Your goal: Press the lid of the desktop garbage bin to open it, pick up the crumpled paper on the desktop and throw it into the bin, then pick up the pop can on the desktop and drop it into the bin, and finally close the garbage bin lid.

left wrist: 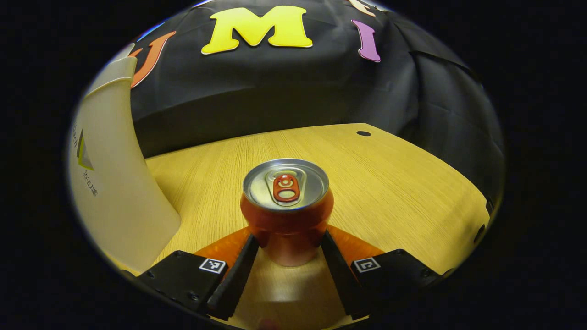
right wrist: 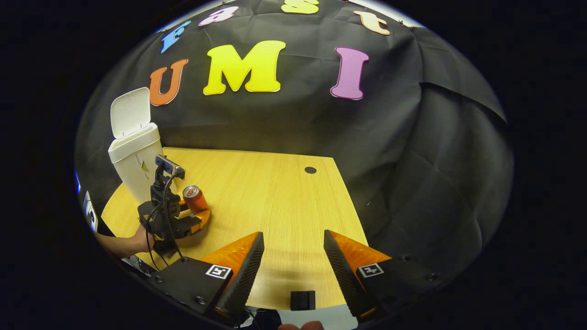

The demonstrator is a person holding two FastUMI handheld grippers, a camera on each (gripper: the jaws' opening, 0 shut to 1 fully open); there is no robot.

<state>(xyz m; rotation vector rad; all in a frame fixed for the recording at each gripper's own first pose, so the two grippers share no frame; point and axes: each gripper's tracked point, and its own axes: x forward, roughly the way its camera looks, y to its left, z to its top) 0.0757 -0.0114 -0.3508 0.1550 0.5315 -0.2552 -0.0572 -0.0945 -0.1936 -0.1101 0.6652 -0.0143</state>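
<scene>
Left gripper view has the left hand-held gripper (left wrist: 288, 240) clamped on the upright pop can (left wrist: 286, 208), open bin (left wrist: 114, 183) just to its left, while the right hand-held gripper (right wrist: 293, 252) sits spread and idle.

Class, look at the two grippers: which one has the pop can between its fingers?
The left gripper: its fingers flank the pop can beside the bin. The right gripper is open over bare table.

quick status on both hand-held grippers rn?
Left hand-held gripper: fingers on both sides of the upright pop can, apparently closed on it.
Right hand-held gripper: open, holding nothing, above the table.
</scene>
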